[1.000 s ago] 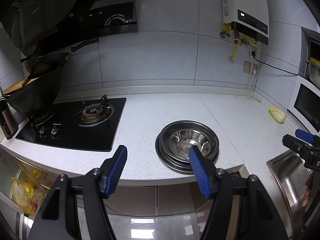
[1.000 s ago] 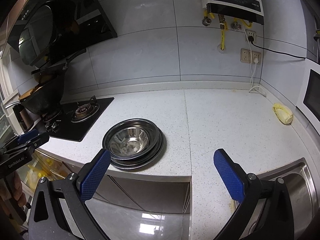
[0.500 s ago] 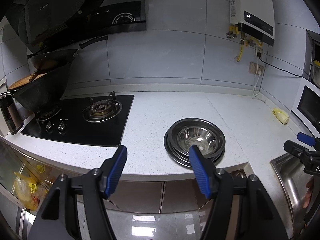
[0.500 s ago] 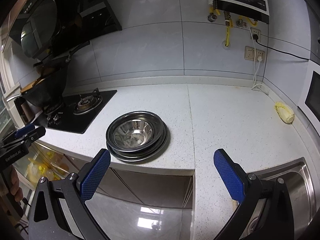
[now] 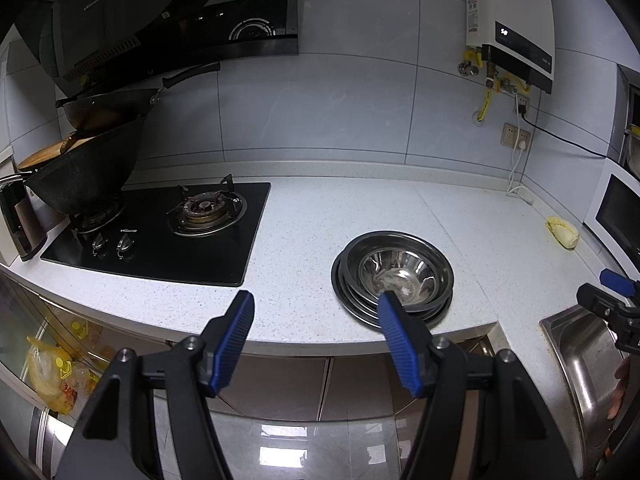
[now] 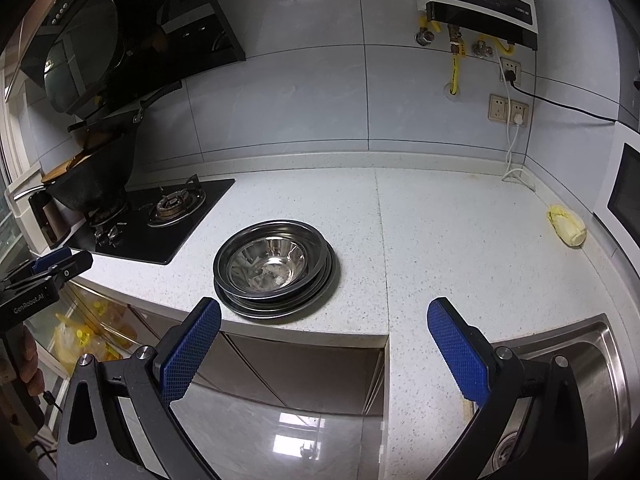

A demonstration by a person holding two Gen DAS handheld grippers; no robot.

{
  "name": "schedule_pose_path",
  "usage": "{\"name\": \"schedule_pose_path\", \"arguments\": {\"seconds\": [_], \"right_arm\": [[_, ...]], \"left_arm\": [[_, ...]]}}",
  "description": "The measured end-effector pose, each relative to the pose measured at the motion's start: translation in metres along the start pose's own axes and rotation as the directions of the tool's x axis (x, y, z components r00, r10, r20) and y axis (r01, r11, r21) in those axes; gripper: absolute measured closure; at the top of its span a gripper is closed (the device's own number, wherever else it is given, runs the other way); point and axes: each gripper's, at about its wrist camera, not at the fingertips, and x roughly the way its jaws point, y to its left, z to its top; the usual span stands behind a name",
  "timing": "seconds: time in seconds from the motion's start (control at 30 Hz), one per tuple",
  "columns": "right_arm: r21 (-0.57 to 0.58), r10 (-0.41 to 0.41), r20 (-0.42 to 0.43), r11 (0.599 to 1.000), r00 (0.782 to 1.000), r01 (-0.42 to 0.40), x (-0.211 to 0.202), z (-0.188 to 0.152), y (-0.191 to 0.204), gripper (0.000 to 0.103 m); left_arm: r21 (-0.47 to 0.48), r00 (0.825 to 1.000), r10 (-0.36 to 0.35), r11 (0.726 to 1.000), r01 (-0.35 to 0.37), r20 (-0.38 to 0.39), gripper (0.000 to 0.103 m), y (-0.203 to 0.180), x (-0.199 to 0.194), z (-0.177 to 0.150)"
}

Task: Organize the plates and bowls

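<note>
Stack looks done: steel bowl point(image 6: 269, 266) nested on plates point(image 6: 280, 304), centre. Left gripper point(image 5: 316, 320) and right gripper point(image 6: 322, 324) wide open, empty; retract straight toward 6 o'clock.

Place: home kitchen
Cooking: black gas hob point(image 5: 160, 232) with a wok point(image 5: 84, 176), range hood point(image 5: 168, 16) above
Water: steel sink point(image 6: 592, 384), wall-mounted unit point(image 6: 476, 0), probably a gas water heater
Surfaces: speckled countertop point(image 6: 460, 248), grey tiled wall point(image 5: 320, 112)

Speckled white countertop point(image 6: 460, 240) with stacked steel plates and bowl point(image 6: 274, 270), black gas hob point(image 5: 160, 236), yellow lump point(image 6: 566, 230).
</note>
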Motion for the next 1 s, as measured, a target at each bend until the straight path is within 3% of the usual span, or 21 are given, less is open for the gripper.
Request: {"name": "schedule_pose_path", "arguments": {"seconds": [0.6,1.0], "right_arm": [[0.087,-0.093,0.009,0.992,0.996,0.092,-0.018,-0.005,-0.034,0.002],[0.140,-0.101,0.009,0.985,0.995,0.099,-0.019,-0.007,-0.049,0.002]], "left_arm": [[0.029,0.998,-0.068,0.997,0.067,0.015,0.041,-0.023,0.015,0.011],[0.054,0.995,-0.093,0.994,0.092,0.023,0.041,-0.033,0.019,0.013]]}}
